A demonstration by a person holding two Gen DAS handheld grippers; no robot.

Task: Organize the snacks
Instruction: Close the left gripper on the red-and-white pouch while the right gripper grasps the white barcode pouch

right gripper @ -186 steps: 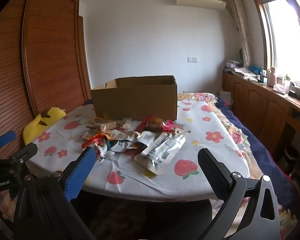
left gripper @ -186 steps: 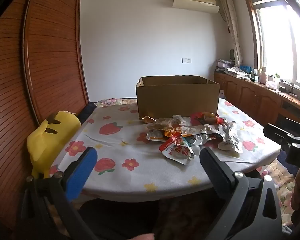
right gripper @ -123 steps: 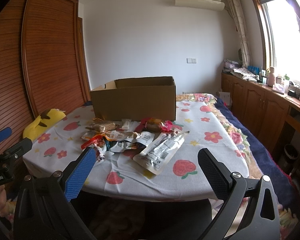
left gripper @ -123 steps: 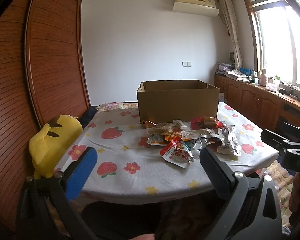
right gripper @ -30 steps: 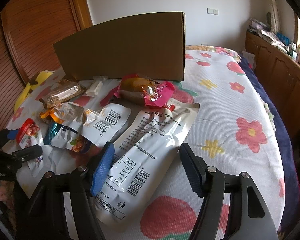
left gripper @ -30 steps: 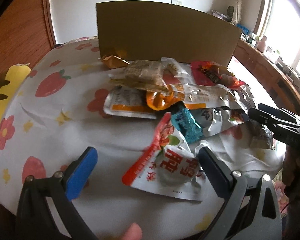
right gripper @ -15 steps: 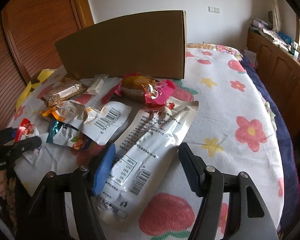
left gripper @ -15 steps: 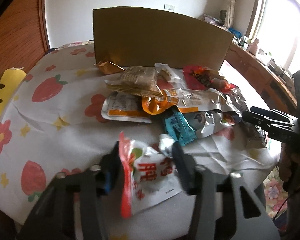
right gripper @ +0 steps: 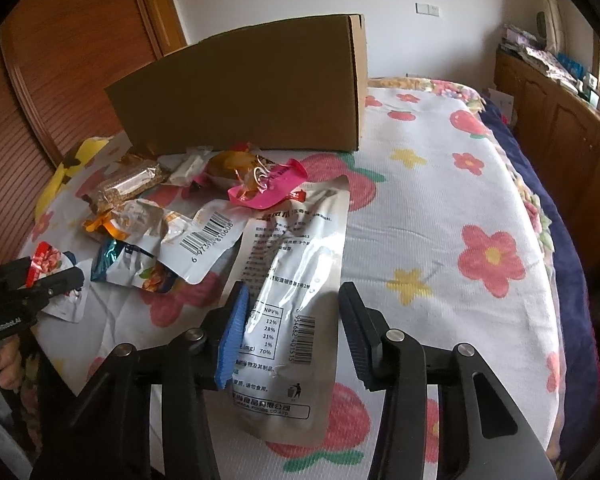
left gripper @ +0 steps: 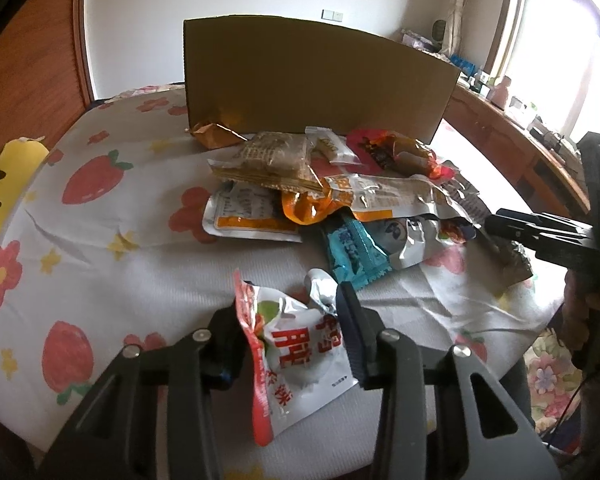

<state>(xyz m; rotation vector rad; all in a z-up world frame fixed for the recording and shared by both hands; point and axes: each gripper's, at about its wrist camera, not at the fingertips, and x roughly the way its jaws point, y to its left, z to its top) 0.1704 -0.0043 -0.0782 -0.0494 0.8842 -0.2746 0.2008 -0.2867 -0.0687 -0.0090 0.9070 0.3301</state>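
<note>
Left claw clamped on red-and-white pouch, bag crumpled between both fingers, lower end hanging below them over the tabletop near edge. Yellow plush far left of that claw, off the tabletop edge. Ahead of it: snack pile: blue wrapper closest, just ahead and slightly right; orange-white pouch further ahead; brown bar pack on top of that one; pink wrapper at the back right. Cardboard box stands behind the pile, touching or nearly touching the rear snacks.

Right claw fingers apart, straddling silver pouch; blue pad sits at the pouch's left edge, dark pad just off its right edge. Can't tell if either pad touches it. Pouch lies flat, barcode side up, running from under the claw forward to the pink wrapper. Left claw visible far left of the right claw with its pouch. Flowered cloth open to the right.
</note>
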